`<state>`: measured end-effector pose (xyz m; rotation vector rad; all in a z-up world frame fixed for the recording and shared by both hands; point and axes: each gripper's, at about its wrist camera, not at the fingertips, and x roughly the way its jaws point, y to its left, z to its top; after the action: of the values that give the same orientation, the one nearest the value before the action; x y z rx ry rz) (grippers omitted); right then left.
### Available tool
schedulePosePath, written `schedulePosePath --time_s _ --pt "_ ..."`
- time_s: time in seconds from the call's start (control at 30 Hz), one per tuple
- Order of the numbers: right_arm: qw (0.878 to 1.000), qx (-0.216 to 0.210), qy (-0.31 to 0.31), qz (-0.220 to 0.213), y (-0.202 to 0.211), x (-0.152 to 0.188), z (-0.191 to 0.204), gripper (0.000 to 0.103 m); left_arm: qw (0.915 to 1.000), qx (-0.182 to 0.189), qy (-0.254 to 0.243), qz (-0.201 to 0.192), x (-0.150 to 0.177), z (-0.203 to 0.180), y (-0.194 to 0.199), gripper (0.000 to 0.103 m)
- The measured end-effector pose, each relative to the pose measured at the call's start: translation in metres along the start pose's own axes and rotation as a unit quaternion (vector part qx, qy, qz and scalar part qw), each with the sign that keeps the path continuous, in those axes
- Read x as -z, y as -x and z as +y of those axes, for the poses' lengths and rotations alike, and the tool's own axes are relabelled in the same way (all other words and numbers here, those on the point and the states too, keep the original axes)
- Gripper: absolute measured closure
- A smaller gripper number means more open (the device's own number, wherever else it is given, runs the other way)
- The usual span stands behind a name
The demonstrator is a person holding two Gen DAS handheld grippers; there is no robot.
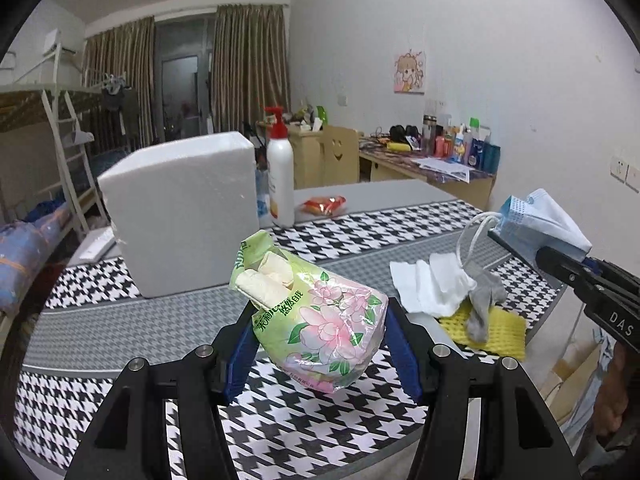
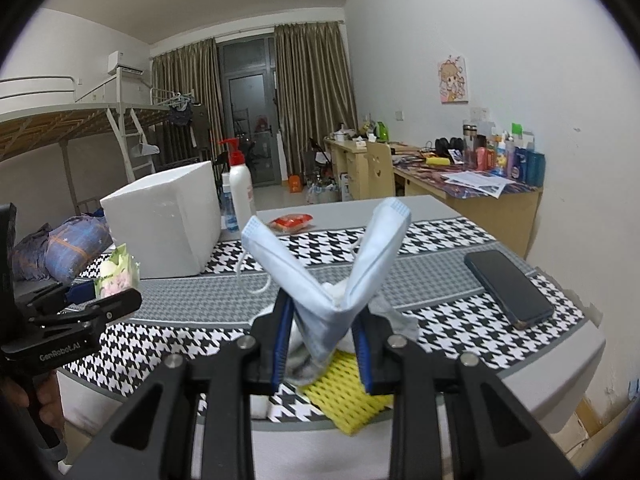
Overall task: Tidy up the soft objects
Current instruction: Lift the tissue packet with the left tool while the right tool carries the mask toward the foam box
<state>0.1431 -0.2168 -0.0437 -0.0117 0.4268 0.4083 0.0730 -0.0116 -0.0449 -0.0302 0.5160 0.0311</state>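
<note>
Left gripper (image 1: 320,344) clamping tissue pack (image 1: 320,316), raised above table (image 1: 280,420)

Left gripper (image 1: 320,344): raised above the table, blue-padded fingers (image 1: 402,354) closed partway, clamping a soft pack between them. Right gripper (image 2: 324,340): also raised, fingers (image 2: 282,338) pinched narrow on a folded mask; bare hand (image 2: 28,404) visible on left handle.

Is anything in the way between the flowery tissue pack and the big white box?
Nothing visible is. The left gripper holds the tissue pack above the houndstooth tablecloth, and the white foam box stands just beyond it with only bare cloth between. The pump bottle stands beside the box, off that path.
</note>
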Motion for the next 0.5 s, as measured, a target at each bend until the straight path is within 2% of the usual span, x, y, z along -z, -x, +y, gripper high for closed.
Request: schedulePosePath --time_s 0.27,0.5 --pt "1.000 -0.016 0.002 -0.010 -0.004 -0.012 0.013 0.070 0.9999 -0.008 0.002 -0.006 -0.012 0.011 0.006 0.042" --pt "0.999 -0.028 0.006 -0.018 -0.008 -0.027 0.023 0.070 0.9994 -0.022 0.001 -0.027 -0.023 0.020 0.019 0.042"
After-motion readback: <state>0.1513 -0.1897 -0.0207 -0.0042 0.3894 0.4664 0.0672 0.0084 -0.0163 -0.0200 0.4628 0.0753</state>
